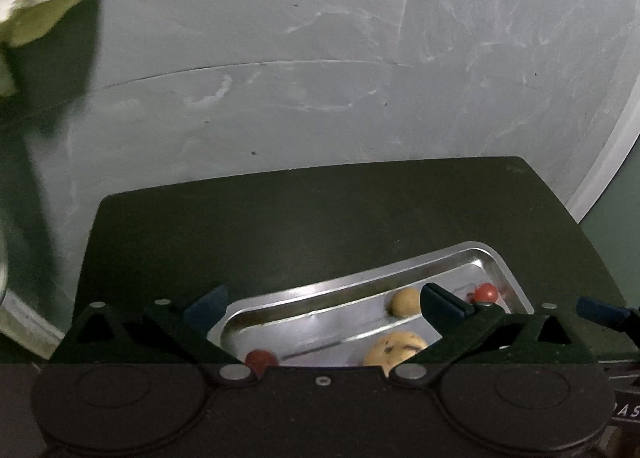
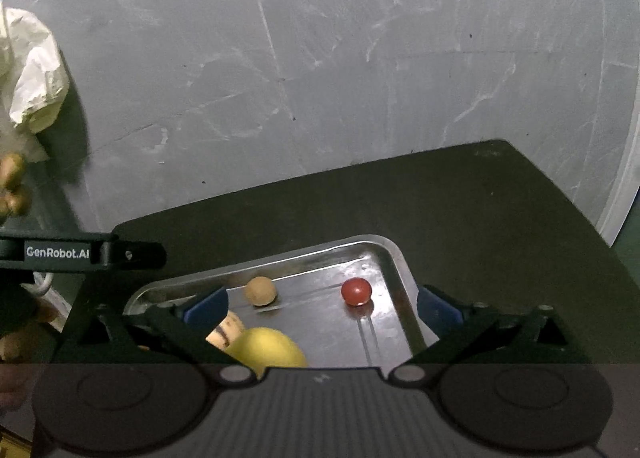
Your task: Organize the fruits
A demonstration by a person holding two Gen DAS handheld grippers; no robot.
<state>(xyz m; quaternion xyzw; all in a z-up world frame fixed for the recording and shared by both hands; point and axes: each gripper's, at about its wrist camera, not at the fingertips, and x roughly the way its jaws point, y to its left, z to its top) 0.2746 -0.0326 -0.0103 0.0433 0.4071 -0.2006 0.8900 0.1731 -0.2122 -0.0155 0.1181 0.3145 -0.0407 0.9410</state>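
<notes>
A metal tray sits on a dark table top. In the left wrist view it holds a small tan round fruit, a red cherry tomato, a second red one and a spotted yellow-brown fruit. My left gripper hovers open over the tray, holding nothing. My right gripper is also open and empty above the tray. Below it lie the tan fruit, a red tomato, a yellow lemon and a spotted banana-like piece.
A grey scratched surface lies beyond the table. A crumpled pale bag and several small brown fruits are at the far left. The left gripper's body shows left of the tray, and the right gripper's blue tip shows at the right edge.
</notes>
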